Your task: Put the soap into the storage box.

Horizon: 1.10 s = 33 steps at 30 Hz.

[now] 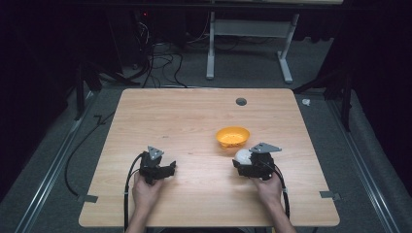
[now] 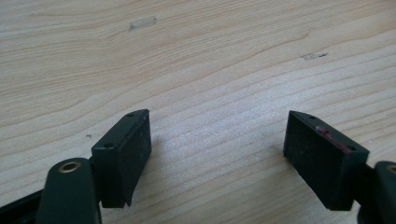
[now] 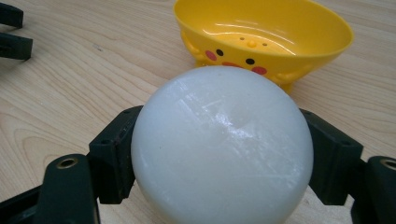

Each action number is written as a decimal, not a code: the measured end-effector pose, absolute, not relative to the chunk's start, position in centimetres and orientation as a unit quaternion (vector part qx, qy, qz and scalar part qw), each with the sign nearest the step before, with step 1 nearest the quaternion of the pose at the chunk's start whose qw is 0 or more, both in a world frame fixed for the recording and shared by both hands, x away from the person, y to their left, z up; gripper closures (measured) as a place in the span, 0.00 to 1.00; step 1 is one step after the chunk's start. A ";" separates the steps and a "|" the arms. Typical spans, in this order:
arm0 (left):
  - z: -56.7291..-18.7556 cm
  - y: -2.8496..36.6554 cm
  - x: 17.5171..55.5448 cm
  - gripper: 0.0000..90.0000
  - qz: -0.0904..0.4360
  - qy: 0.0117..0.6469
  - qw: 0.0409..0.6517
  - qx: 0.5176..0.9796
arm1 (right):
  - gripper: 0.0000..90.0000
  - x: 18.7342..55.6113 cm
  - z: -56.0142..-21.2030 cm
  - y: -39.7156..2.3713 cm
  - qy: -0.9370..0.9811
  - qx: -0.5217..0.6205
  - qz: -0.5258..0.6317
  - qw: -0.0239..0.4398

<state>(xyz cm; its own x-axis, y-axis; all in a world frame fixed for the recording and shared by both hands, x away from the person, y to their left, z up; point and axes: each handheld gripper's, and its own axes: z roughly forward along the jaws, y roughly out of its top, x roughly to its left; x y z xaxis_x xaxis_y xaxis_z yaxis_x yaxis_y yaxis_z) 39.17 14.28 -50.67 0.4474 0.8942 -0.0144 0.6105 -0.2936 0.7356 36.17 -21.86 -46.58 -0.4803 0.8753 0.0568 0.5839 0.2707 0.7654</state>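
The table [image 1: 194, 116] takes up the middle of the high view, a pale wooden top with dark floor around it. Right of centre on it stands the bowl [image 1: 232, 136], yellow, upright, its mouth open to the camera. Just below and right of the bowl in that frame is the right gripper [image 1: 244, 162], held from the lower edge by the right hand [image 1: 267, 187]. Its jaws are clamped on the ball [image 1: 242, 156], white and round, which sits at the gripper's tip.

In the right gripper view the ball [image 3: 222, 149] covers the lower middle of the frame, with a black pad pressing each flank, left and right. Directly above it, at the upper centre, stands the bowl [image 3: 264, 37], its painted face turned toward the camera and its rim a little tilted in the picture. So the bowl lies straight ahead along the line of the jaws, close by; whether ball and bowl touch I cannot tell, since the ball hides the bowl's foot. The ball being round, it has no long axis to mind. The likely next move is a short carry forward and up over the near rim, then a release.

The left gripper [image 1: 167, 169] rests at the lower left of the table, well apart from the bowl, so the right one is plainly nearer. In the left gripper view its fingers [image 2: 123, 154] stand wide apart over bare wood, holding nothing.
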 end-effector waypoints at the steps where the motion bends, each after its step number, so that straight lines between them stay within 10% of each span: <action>1: -50.7 14.3 39.2 0.26 0.206 0.484 0.345 0.777 | 0.27 36.2 -46.5 -21.9 0.774 0.471 0.377 0.194; 33: -50.7 14.3 39.2 0.26 0.205 0.484 0.346 0.777 | 0.27 38.4 -43.3 -21.7 0.769 0.461 0.399 0.193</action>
